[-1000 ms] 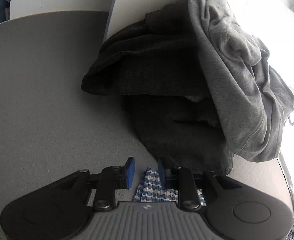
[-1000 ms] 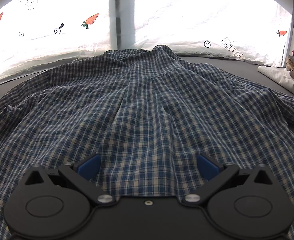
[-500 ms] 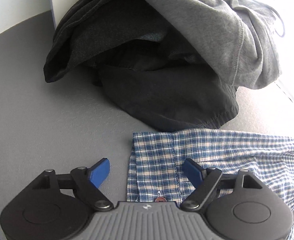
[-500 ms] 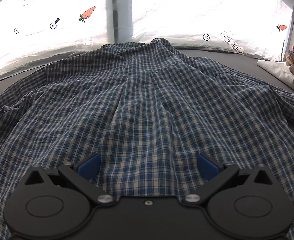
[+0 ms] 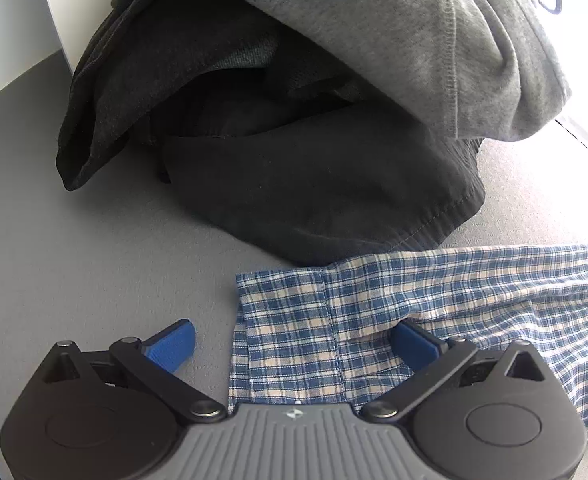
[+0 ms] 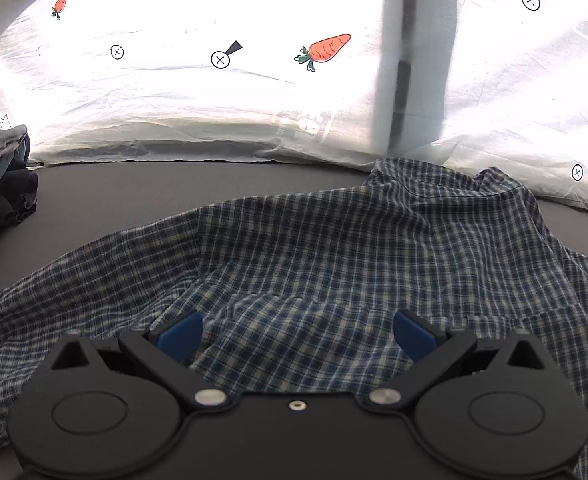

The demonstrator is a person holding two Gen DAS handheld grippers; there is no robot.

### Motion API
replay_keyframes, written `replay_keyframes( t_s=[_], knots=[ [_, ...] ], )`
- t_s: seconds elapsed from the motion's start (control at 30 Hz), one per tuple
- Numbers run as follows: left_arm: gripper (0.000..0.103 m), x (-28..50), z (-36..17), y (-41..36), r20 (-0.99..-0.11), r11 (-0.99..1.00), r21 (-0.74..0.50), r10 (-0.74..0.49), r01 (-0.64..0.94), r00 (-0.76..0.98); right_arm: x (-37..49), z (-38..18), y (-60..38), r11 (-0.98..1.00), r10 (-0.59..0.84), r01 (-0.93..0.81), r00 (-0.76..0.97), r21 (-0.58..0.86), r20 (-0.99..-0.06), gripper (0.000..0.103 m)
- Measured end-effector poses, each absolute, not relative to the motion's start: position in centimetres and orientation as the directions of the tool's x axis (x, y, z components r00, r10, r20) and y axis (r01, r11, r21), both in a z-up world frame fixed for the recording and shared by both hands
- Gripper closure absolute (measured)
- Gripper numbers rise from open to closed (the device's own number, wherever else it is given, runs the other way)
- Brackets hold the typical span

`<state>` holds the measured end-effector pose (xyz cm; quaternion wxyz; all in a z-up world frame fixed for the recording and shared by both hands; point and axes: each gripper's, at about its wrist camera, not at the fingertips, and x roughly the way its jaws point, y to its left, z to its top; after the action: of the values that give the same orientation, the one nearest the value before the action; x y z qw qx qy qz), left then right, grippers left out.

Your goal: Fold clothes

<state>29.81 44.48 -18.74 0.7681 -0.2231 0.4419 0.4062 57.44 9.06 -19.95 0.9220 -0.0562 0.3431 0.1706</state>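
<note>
Plaid shirt (image 6: 334,264) is lying spread over the grey table (image 5: 73,248), its cuff (image 5: 294,328) sitting between the left gripper (image 5: 291,342) fingers, jaws gaping wide and gripping nothing. Right gripper (image 6: 298,334) is hovering wide open above the shirt body. Dark clothes pile (image 5: 294,140) is sitting at twelve o'clock from the cuff.

Surface: flat matte grey surface (image 6: 141,196), running back to the backdrop.
Backdrop: white creased fabric sheet (image 6: 197,96) hanging behind the far edge, printed with orange carrots (image 6: 326,50), small crossed circles and "LOOK HERE" arrows.
Light: bright daylight glows through the sheet.
Post: grey upright window post (image 6: 414,60), seen blurred behind the sheet.
Left side: plain white panel (image 5: 9,36) beside the surface.
</note>
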Motion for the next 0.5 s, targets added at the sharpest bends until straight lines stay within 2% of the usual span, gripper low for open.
replay_keyframes(
  t_s=[0.17,0.23,0.5],
  knots=[
    [0.0,29.7,-18.8,44.3,-0.851,0.571,0.015,0.438,-0.821,0.289,64.0,-22.8,14.5,0.899,0.308,-0.438,0.64,-0.005,-0.704,0.0],
    [0.0,29.5,-18.8,44.0,-0.843,0.57,0.016,0.45,-0.822,0.296,66.2,-23.0,15.4,0.913,0.308,-0.407,0.663,0.017,-0.683,0.0],
    [0.0,28.9,-18.9,43.1,-0.811,0.568,0.019,0.49,-0.823,0.32,70.7,-21.6,16.0,0.924,0.269,-0.381,0.572,0.04,-0.775,0.0]
  ],
)
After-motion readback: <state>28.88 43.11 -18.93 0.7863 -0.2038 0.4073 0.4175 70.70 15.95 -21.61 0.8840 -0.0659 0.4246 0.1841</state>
